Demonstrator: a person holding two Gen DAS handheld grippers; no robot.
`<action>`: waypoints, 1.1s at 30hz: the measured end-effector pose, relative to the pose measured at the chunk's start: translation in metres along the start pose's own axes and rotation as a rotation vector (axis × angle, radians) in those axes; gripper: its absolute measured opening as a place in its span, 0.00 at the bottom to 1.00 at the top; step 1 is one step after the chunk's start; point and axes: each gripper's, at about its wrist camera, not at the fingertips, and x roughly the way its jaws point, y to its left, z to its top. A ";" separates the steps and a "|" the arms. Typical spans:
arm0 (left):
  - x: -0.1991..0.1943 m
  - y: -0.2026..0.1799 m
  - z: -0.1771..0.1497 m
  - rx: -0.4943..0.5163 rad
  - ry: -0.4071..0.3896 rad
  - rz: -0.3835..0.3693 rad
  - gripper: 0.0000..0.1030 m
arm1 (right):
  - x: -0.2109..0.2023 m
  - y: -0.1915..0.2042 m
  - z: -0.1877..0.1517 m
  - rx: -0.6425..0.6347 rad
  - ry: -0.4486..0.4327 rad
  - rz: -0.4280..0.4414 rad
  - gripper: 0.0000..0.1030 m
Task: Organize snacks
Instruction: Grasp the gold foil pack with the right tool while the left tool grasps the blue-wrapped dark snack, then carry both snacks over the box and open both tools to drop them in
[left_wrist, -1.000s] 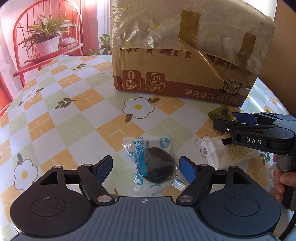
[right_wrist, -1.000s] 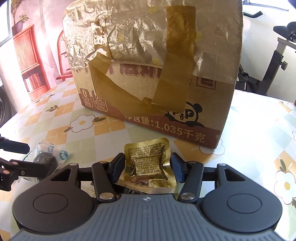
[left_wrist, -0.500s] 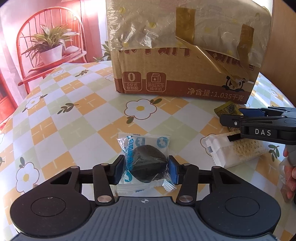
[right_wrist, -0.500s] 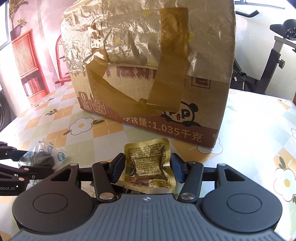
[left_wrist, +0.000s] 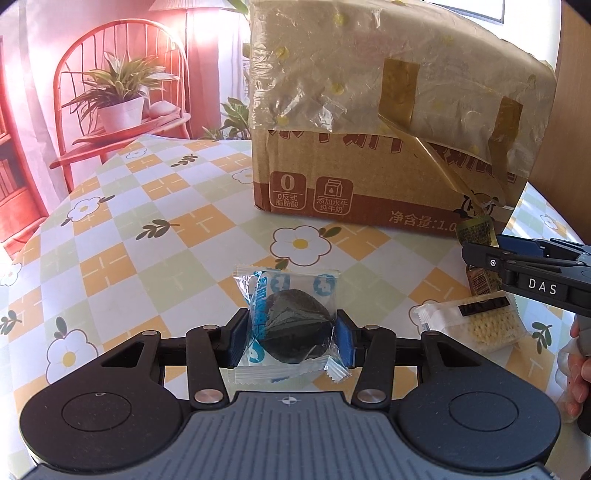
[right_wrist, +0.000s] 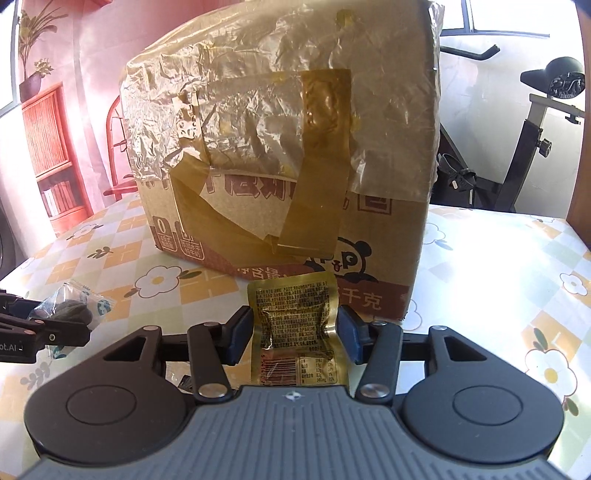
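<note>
Red chair (left_wrist: 122, 110) with 1 potted plant (left_wrist: 118, 96), red bookshelf (right_wrist: 51, 147), exercise bike (right_wrist: 532, 125), window (right_wrist: 509, 18); strong sunlight.

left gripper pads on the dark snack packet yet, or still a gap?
Touching. In the left wrist view both blue pads of the left gripper press against the sides of the dark snack packet, with no gap on either side.

A lived-in home: a flower-patterned checked cloth (left_wrist: 155, 206) covers the counter, a potted plant (left_wrist: 118, 96) sits on a red chair (left_wrist: 74, 110), and an exercise bike (right_wrist: 532, 129) stands by a sunlit window.
</note>
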 end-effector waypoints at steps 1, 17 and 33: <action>-0.001 0.001 0.000 -0.003 -0.003 0.002 0.49 | 0.000 0.001 0.001 -0.005 0.004 0.007 0.51; -0.021 0.010 0.015 -0.017 -0.106 0.034 0.49 | -0.019 0.059 0.044 -0.220 -0.032 0.252 0.51; -0.071 0.004 0.151 0.027 -0.425 0.000 0.23 | -0.068 0.040 0.165 -0.147 -0.322 0.175 0.51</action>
